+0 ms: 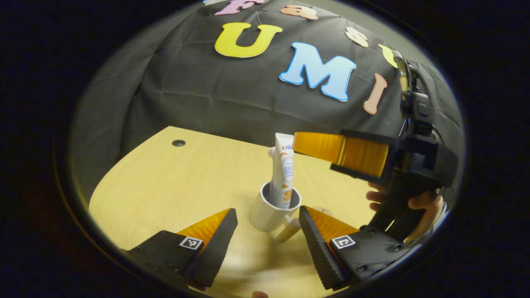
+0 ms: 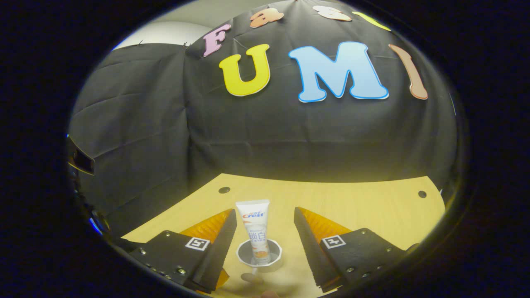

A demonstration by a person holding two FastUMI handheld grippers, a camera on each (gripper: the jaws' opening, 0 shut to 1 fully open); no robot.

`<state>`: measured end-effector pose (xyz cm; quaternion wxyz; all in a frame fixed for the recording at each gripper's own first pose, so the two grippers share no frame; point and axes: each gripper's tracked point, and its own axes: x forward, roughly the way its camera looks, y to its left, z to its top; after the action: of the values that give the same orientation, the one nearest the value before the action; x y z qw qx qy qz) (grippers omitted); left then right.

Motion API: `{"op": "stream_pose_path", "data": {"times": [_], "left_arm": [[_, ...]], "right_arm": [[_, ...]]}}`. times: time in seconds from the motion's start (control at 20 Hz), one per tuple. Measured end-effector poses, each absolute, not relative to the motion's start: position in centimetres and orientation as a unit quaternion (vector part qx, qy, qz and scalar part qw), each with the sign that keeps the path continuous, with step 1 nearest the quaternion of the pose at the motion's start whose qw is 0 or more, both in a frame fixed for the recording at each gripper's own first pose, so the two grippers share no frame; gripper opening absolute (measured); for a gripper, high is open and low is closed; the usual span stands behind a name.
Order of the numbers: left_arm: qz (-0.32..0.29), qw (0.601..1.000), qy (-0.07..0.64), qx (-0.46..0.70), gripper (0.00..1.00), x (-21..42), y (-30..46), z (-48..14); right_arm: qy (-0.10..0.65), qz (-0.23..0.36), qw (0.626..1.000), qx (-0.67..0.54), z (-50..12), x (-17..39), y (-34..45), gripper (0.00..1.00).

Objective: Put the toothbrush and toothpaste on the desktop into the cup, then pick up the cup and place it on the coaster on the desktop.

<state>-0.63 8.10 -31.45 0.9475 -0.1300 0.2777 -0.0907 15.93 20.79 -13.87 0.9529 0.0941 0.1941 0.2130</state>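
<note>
A white cup [image 1: 271,213] stands on the wooden desk [image 1: 174,182], its handle toward me. The toothpaste tube [image 1: 283,169] stands upright in it, and a small white tip, perhaps the toothbrush, peeks out behind the tube. My left gripper [image 1: 267,215] is open and low, with the cup just ahead between its fingers and not touched. My right gripper [image 1: 331,151], held by a hand [image 1: 418,203], hovers beside the tube's top. In the right gripper view, the right gripper [image 2: 265,215] is open above the cup [image 2: 259,254], and the toothpaste tube [image 2: 256,227] rises in the gap, apart from both fingers.
The booth's black cloth wall runs close behind the desk's far edge. Small round holes sit in the desktop [image 1: 178,142] [image 2: 224,190] [image 2: 422,194]. Bare wood stretches to the left of the cup in the left gripper view.
</note>
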Motion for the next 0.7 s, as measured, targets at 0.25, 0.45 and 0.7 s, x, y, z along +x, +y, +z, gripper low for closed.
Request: {"op": "stream_pose_path", "data": {"times": [0.25, 0.45, 0.7], "left_arm": [[-0.100, 0.944, 0.293, -0.116, 0.97, 0.2, 6.2, -31.8], [-0.100, 0.932, 0.327, -0.118, 1.00, 1.2, 4.8, -32.8], [-0.079, 0.900, 0.408, -0.133, 0.97, 1.2, 4.1, -35.9]], "right_arm": [[0.186, 0.182, 0.962, 0.084, -12.8, 15.2, 16.8, 0.82], [0.196, 0.163, 0.964, 0.074, -12.7, 14.5, 14.3, 0.83], [0.212, 0.145, 0.964, 0.071, -13.1, 13.4, 11.7, 0.83]]}}
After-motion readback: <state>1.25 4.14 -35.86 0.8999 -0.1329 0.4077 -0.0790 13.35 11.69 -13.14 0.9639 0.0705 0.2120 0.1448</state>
